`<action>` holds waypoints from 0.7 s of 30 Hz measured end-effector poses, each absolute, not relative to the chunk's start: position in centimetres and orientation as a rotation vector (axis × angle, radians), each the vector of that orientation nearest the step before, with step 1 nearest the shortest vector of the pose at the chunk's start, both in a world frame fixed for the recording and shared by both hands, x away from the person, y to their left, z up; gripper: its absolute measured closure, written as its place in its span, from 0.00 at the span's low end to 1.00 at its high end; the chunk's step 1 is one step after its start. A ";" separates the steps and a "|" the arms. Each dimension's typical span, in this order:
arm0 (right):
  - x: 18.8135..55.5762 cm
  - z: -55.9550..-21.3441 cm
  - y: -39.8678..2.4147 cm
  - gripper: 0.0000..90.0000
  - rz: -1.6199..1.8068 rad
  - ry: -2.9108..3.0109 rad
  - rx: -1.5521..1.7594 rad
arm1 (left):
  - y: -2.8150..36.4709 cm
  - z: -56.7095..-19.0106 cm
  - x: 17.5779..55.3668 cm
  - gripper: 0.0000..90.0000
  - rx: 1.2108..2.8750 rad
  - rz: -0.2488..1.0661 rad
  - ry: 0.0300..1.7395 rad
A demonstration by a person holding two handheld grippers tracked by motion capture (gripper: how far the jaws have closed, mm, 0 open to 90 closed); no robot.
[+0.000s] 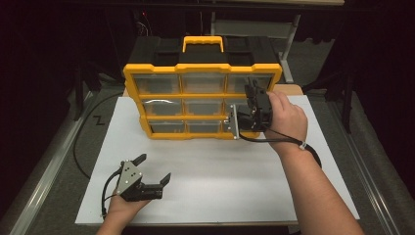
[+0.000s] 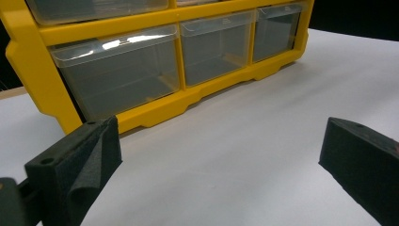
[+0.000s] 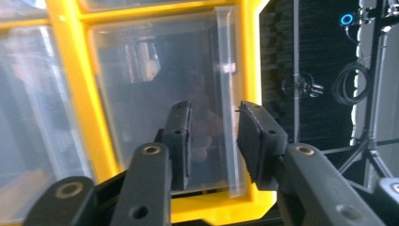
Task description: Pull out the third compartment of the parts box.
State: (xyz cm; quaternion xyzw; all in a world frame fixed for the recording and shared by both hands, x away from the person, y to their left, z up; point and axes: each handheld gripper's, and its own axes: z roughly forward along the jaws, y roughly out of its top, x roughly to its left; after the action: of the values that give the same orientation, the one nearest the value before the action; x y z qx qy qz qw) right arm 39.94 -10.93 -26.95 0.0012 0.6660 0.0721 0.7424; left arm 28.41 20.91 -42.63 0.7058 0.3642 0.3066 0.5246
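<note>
While the yellow organizer (image 1: 203, 100) stands upright at the far edge of the white board (image 1: 220, 181), its black top and yellow carry handle (image 1: 203, 44) behind its clear drawers, the left gripper (image 1: 152, 169) rests well in front of its lower left corner, held in the person's left hand (image 1: 122, 208) near the board's front edge. Its jaws stand spread wide with nothing between them; in the left gripper view they frame bare board, with the organizer's bottom row of drawers beyond. Against the organizer's right column, the right gripper (image 1: 252, 93) is raised in the right hand (image 1: 286, 117). In the right gripper view its jaws are drawn close around the raised lip of a clear drawer (image 3: 164, 94) beside the organizer's right-hand yellow post, a narrow gap showing on each side of the lip, so whether the pads press on it cannot be told.
</note>
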 end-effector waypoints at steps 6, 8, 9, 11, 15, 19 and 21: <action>40.6 -26.6 -10.8 0.82 0.128 1.430 0.008 | 21.0 -42.6 28.4 0.01 1.683 0.735 0.865; 40.8 -26.5 -10.7 0.84 0.127 1.436 0.007 | 21.0 -42.6 28.4 0.01 1.684 0.735 0.865; 40.8 -26.6 -10.5 0.84 0.125 1.439 0.010 | 21.0 -42.6 28.4 0.01 1.684 0.735 0.865; 40.9 -26.7 -10.3 0.87 0.116 1.430 0.007 | 21.0 -42.6 28.4 0.01 1.683 0.733 0.864; 41.0 -26.8 -10.1 0.92 0.100 1.402 0.006 | 20.9 -42.5 28.3 0.01 1.682 0.730 0.859; 41.0 -26.8 -10.0 0.93 0.094 1.395 0.010 | 20.9 -42.5 28.3 0.01 1.679 0.728 0.852; 41.0 -26.9 -9.9 0.93 0.098 1.394 0.011 | 20.9 -42.5 28.3 0.01 1.678 0.725 0.850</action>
State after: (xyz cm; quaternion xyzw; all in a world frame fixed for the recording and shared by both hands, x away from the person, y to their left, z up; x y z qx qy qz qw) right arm 41.03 -9.92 -26.85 0.0052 0.6418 0.0450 0.7655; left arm 28.33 20.90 -42.48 0.7039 0.3568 0.3043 0.5335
